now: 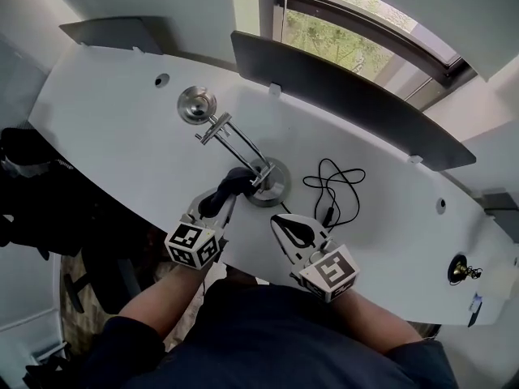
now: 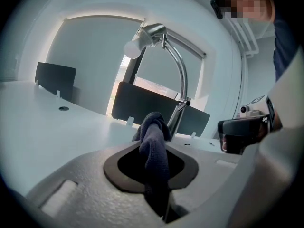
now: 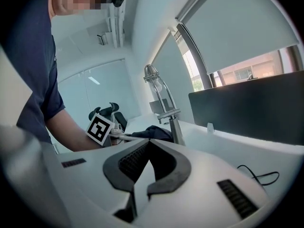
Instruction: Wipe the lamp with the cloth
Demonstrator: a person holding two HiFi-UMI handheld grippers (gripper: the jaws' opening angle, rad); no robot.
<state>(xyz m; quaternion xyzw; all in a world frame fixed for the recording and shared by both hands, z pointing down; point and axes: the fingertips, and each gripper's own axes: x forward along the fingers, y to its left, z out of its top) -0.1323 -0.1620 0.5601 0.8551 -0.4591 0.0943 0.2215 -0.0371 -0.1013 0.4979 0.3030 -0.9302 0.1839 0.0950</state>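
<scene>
While we look down in the head view, the lamp point(image 1: 240, 146) stands on a smooth white desk point(image 1: 113, 128). It is polished metal throughout, with a round base, thin paired rods and a disc-shaped head. Our left gripper point(image 1: 219, 201) pinches a dark, soft cloth point(image 1: 237, 181), bunched right beside the base. Our right gripper point(image 1: 290, 229) hovers near the desk's front edge, and a thin black cable point(image 1: 331, 186) loops right of the base.

From the left gripper view, the jaws clench the cloth point(image 2: 154, 146), a nubby, rope-like fold. The lamp's curved chrome arm point(image 2: 179, 75) rises behind.

Seen from the right gripper view, the ribbed black jaws are pressed together, nothing between them. The cloth point(image 3: 154, 133) sits at the lamp's stem point(image 3: 176, 129).
</scene>
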